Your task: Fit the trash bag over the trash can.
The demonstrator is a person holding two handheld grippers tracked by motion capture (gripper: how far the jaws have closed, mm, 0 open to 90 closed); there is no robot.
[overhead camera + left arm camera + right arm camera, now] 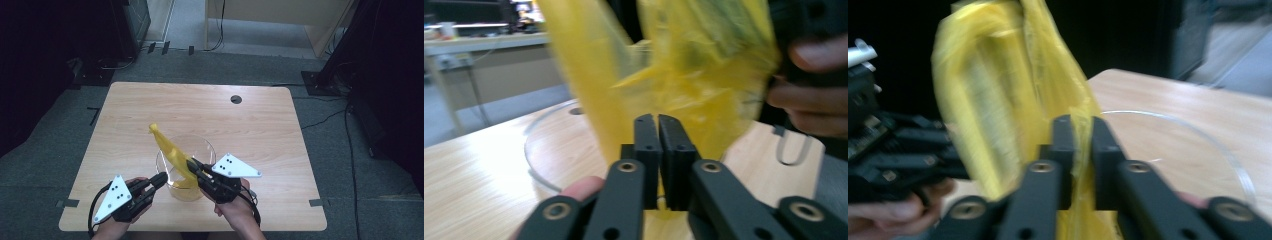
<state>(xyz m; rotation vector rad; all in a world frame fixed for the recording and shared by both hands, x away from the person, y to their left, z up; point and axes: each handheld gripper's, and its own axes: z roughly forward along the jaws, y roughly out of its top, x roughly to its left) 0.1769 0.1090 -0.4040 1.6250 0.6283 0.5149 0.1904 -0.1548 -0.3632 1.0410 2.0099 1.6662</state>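
Looking down from the high view, a yellow bag rises toward 11 o'clock out of a clear bowl on the desk, right tool clamped on it, left tool at 8 o'clock of the bowl

Left gripper view: left tool closed, bag just behind; whether it pinches film, I cannot tell

Right gripper view: right tool squeezes bag film

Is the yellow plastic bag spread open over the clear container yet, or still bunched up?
Still bunched. The yellow bag sticks up as a narrow twisted strip from the clear container, and the right hand-held gripper pinches a fold of it.
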